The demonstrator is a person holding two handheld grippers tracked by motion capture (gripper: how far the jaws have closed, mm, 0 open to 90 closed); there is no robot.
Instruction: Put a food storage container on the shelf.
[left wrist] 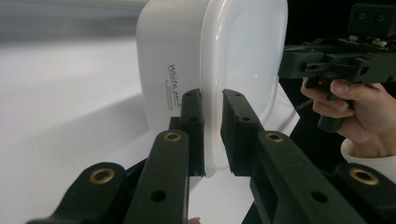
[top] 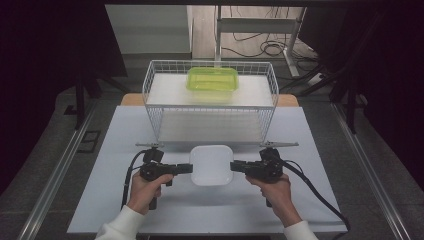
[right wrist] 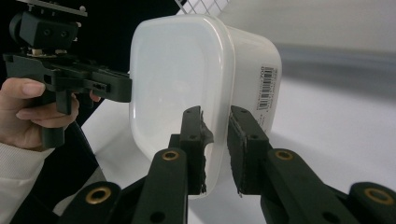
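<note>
A white lidded container [top: 211,165] is at the middle of the table, just in front of the wire rack. My left gripper [top: 190,168] is shut on the left edge of its rim, and my right gripper [top: 233,166] is shut on the right edge. In the left gripper view the jaws [left wrist: 212,135] pinch the lid rim of the container [left wrist: 187,56], with the right gripper [left wrist: 287,65] at the far side. The right gripper view has its jaws [right wrist: 215,140] clamped on the rim of the container [right wrist: 177,79], opposite the left gripper [right wrist: 127,89]. Whether the container rests on the table, I cannot tell.
A white wire rack [top: 150,100] stands behind the container, with a green lidded box [top: 212,80] on its upper shelf. Its lower shelf opens toward me. The pale table [top: 125,200] has bare room left, right and in front.
</note>
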